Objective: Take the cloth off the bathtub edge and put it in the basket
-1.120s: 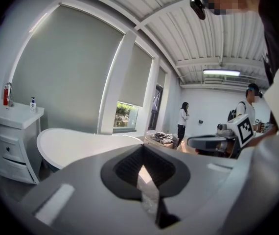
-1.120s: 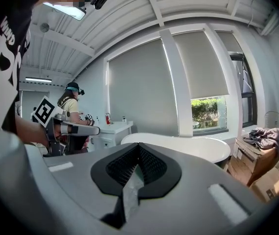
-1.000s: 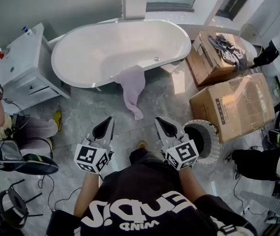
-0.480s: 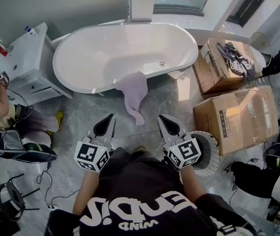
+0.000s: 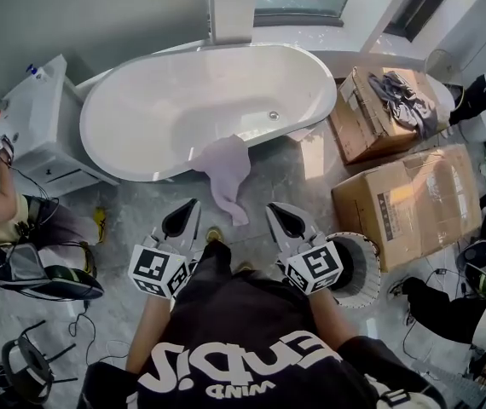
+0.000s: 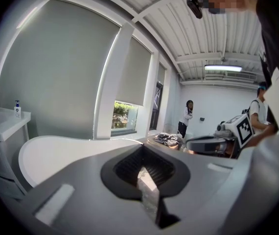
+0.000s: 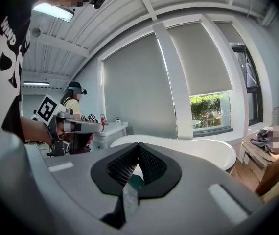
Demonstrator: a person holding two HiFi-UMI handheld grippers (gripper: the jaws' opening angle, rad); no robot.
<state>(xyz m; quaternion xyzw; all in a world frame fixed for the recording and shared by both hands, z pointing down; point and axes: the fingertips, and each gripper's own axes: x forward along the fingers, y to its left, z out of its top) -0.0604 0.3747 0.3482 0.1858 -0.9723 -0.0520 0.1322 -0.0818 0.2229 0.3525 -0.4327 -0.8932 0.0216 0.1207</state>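
Right, both arms reach out side by side toward 12 o'clock, each gripper tipped only slightly down. The left gripper (image 5: 188, 207) has its jaws pressed together on nothing, and the right gripper (image 5: 273, 209) shows the same: pads meeting, nothing between them.

The cloth (image 5: 224, 169) is draped over the near rim of the tub (image 5: 183, 100), hanging down the outside to the floor. It sits at 1 o'clock from the left tip and 11 o'clock from the right, touched by neither.

The basket (image 5: 371, 254) stands on the floor at 4 o'clock from the right gripper, partly behind its marker cube. Two boxes (image 5: 413, 203) sit at 2 o'clock, the farther one topped with grey clothes (image 5: 401, 88). A vanity (image 5: 30, 113) stands at 10 o'clock, with a seated person (image 5: 4, 220) at 9. One shoe (image 5: 215, 234) pokes out between the grippers.

Against a second ago, the person has stepped up to the tub. The cloth's tail, then ahead of the tips, now hangs level with them, and the shoe has come forward.
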